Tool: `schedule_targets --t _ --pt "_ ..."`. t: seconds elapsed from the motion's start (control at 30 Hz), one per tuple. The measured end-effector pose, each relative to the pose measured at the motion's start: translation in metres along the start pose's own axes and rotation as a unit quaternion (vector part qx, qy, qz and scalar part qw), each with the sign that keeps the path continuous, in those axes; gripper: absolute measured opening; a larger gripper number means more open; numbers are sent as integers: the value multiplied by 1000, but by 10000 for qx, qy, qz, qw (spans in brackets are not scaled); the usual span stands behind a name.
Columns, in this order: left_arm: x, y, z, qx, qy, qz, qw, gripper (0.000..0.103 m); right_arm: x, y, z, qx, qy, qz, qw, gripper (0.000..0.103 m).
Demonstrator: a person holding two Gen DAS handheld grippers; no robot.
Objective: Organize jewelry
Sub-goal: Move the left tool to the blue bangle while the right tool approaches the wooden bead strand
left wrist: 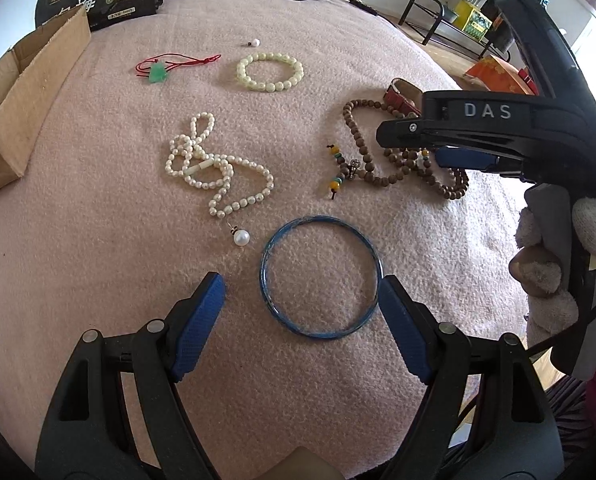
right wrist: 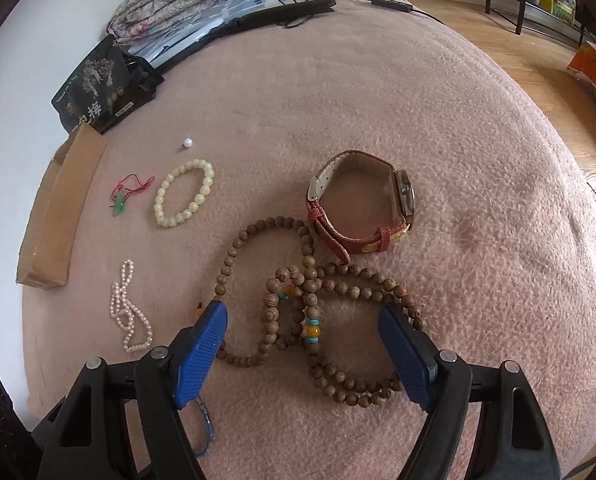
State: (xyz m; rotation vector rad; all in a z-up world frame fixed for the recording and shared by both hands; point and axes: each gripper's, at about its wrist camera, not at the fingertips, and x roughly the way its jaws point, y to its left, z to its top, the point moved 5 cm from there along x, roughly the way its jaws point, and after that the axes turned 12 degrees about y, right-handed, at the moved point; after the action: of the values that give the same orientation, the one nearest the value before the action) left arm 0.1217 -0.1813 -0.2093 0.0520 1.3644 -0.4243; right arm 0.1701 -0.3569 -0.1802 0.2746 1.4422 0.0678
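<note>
Both grippers hang low over a pink blanket [left wrist: 97, 280] strewn with jewelry, and nothing has been lifted, so the step in hand looks like the approach to a first pick. The left gripper [left wrist: 302, 312] has its fingers [left wrist: 199, 320] spread wide and empty; the blue bangle [left wrist: 320, 276] lies flat on the blanket between them, its right edge touching or just beside the right finger, its left edge well clear of the other. The right gripper [right wrist: 304, 352] is spread wide and empty too, straddling the loops of the wooden bead mala [right wrist: 310, 304] with its yellow and turquoise accent beads. A red-strapped wristwatch [right wrist: 362, 208] stands on edge just beyond the mala. Farther off lie a pearl necklace [left wrist: 213, 172], a pale bead bracelet [left wrist: 269, 72], a green pendant on red cord [left wrist: 157, 74] and two loose pearl pieces [left wrist: 239, 236]. An open cardboard box [left wrist: 21, 100] sits at the left edge of the blanket, a likely place for the sorted pieces, though that is a guess. Next, the left gripper probably needs to centre on the thin bangle's rim and close across it; the right must gather the slack strands, which may slip or trail.
</note>
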Motion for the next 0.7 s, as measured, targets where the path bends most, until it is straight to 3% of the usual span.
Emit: schedule_targets --t 0.43,0.7 --pt "14 -15 5 271 -172 456 9984 93 10 8 8 -174 -8 -381 9991 81" --pt "19 -24 0 494 -212 871 9947 94 17 19 9 -393 -27 -792 9961 78"
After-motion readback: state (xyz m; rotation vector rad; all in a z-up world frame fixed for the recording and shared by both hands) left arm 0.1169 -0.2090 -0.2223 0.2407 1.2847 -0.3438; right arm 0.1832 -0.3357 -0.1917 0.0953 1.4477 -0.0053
